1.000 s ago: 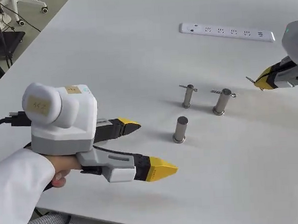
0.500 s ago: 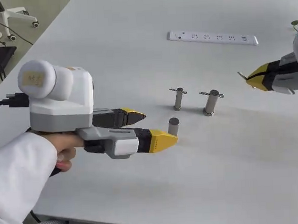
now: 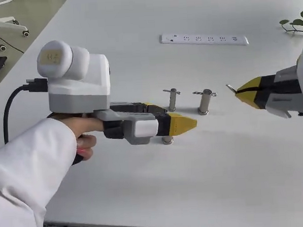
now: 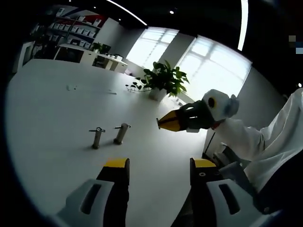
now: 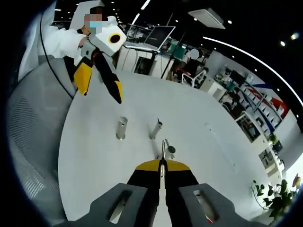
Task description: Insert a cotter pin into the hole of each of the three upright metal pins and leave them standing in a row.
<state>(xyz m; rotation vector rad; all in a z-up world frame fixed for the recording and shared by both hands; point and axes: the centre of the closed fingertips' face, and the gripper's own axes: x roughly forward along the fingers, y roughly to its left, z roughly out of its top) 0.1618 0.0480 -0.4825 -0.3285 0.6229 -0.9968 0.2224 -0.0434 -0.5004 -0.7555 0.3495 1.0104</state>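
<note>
Two upright metal pins with cotter pins through them, one and the other, stand side by side on the white table. A plain pin stands nearer; my left gripper is open around or just in front of it, leaving its base showing. In the right gripper view that plain pin stands left of the other two. My right gripper hovers right of the row, shut on a cotter pin that sticks out past its tips.
A white power strip lies at the far side of the table. A small plant sits at the far right. An office chair stands on the floor beyond the table's left edge.
My left gripper has moved forward and up to the plain pin, now covering most of it. The right gripper keeps the cotter pin and sits slightly lower beside the row.
</note>
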